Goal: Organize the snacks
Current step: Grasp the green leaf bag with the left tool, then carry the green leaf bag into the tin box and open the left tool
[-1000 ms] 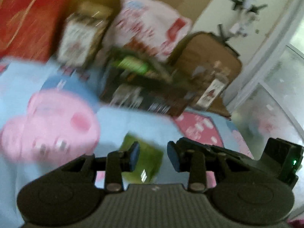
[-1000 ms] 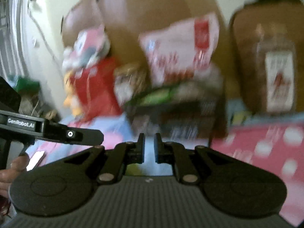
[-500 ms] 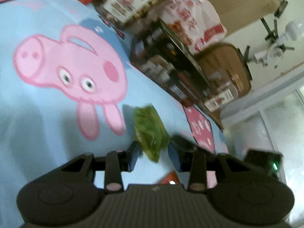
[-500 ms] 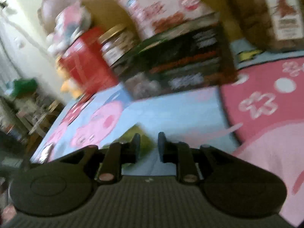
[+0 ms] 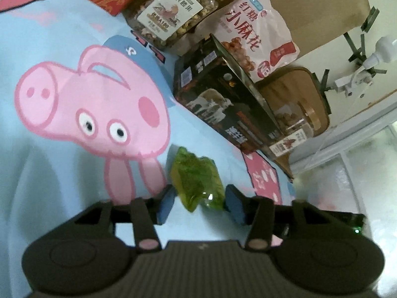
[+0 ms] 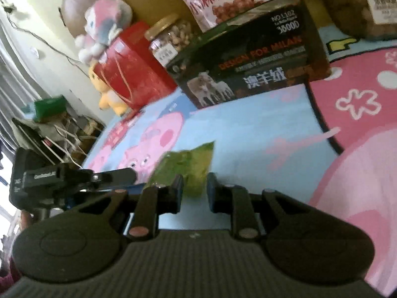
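Both claws, left claw (image 5: 197,204) and right claw (image 6: 194,193), stand open around a green snack packet (image 5: 196,186). It looks light, soft and crinkly. Best pinched across its middle.

At upper centre, your black box (image 6: 250,57) reads "DESIGN FOR MILAN", "NO.1102", "3800D"; the left gripper's (image 6: 74,176) arm shows "GenRobot.AI".

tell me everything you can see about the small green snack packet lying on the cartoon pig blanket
The small green snack packet is a crinkled, glossy translucent plastic pouch, yellow-green, with a bright glint near its lower edge. It lies flat on the light blue cartoon pig blanket, just below the pig's ears. The left gripper is open with the packet's near end between its blue pads; whether they touch is unclear. The right gripper is open just before its other end.
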`<state>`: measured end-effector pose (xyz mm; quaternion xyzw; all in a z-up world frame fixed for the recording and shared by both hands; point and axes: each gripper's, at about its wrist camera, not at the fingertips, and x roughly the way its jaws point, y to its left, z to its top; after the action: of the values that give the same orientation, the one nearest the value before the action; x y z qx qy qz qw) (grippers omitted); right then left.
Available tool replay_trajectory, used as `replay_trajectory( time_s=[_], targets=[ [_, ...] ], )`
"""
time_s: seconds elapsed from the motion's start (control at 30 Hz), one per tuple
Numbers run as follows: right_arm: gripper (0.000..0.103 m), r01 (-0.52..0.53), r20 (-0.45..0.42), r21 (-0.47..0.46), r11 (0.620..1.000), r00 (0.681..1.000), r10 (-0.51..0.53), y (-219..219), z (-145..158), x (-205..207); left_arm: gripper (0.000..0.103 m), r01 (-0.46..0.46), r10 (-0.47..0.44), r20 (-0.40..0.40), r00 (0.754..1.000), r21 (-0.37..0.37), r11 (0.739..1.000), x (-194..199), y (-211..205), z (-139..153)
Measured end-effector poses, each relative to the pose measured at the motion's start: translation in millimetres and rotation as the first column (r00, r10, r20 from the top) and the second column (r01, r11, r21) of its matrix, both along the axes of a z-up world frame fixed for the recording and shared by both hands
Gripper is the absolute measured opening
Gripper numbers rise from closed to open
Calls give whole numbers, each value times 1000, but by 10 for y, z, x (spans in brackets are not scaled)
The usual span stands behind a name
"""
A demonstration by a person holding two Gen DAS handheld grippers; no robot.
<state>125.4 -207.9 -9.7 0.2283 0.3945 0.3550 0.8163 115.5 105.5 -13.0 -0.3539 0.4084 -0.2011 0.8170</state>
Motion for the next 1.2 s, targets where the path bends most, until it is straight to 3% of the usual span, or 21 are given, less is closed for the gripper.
replay_trajectory(
  time_s=[0.1, 0.17, 0.37, 0.57, 0.7, 0.97, 1.2],
  targets=[
    [23, -3, -9, 22, 1000, 1000, 4, 37, -31, 42, 3, -11, 11, -34, 999, 22, 1000, 74, -4, -78],
    [19, -3, 3, 24, 1000, 1000, 3, 49, -40, 43, 3, -16, 15, -44, 999, -17, 1000, 79, 36, -140],
    [13, -18, 108, -15, 1000, 994, 19, 141, 47, -68, 2, -1, 1, -10, 1000, 6, 1000, 13, 7, -73],
    [12, -16, 169, 16, 1000, 986, 13, 143, 113, -97, 2, 1, 0, 38, 999, -29, 1000, -5, 70, 121],
    [12, -3, 205, 45, 999, 979, -6, 95, 255, -82, 2, 19, -19, 91, 996, -5, 1000, 78, -13, 337],
    [12, 61, 341, 35, 998, 937, -69, 33, 648, 180, 3, 40, -52, 198, 979, 66, 997, 589, -241, 796],
    [12, 112, 418, 16, 994, 902, -108, 32, 819, 639, 3, 16, -46, 218, 975, 136, 991, 1143, -406, 986]
  ],
)
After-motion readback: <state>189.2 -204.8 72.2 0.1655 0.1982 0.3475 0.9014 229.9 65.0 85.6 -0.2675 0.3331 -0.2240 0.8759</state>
